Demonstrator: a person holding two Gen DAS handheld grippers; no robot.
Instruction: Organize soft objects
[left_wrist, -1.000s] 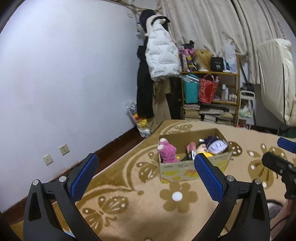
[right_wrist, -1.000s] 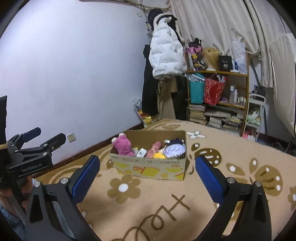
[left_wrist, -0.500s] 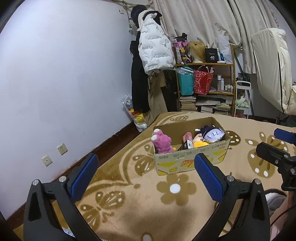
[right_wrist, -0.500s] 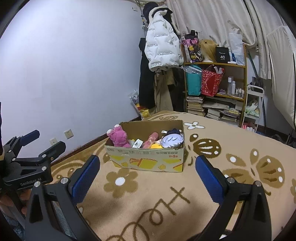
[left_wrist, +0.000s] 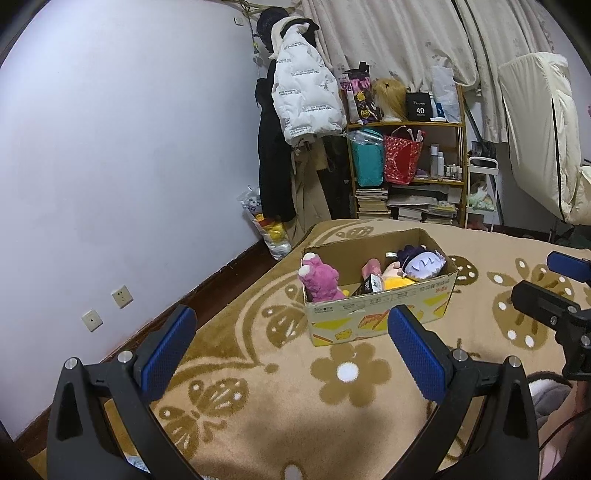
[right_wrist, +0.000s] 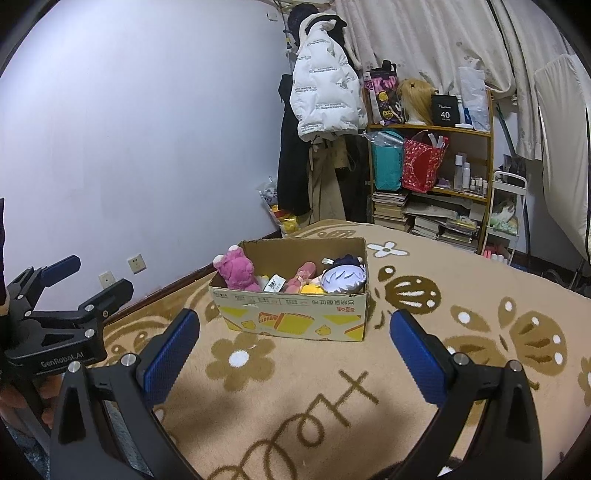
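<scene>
A cardboard box (left_wrist: 384, 314) (right_wrist: 295, 314) stands on the tan patterned rug. Inside it lie a pink plush bear (left_wrist: 319, 278) (right_wrist: 238, 269), a purple-haired plush doll (left_wrist: 423, 262) (right_wrist: 343, 275), a yellow plush (left_wrist: 397, 282) and a pink toy (right_wrist: 304, 275). My left gripper (left_wrist: 290, 343) is open and holds nothing, well short of the box. My right gripper (right_wrist: 291, 343) is also open with nothing in it, hovering in front of the box. Each gripper shows at the edge of the other's view: the right one (left_wrist: 554, 295) and the left one (right_wrist: 74, 291).
A lilac wall runs along the left with two sockets (left_wrist: 107, 308). Coats and a white puffer jacket (left_wrist: 306, 99) hang in the corner. A wooden shelf (left_wrist: 406, 170) with bags, books and bottles stands at the back, beside curtains. A plastic bag (left_wrist: 266, 225) sits by the wall.
Both grippers have lifted and pulled back slightly, so the box sits lower and more central in the views. Both stay open and nothing in the box has moved.
</scene>
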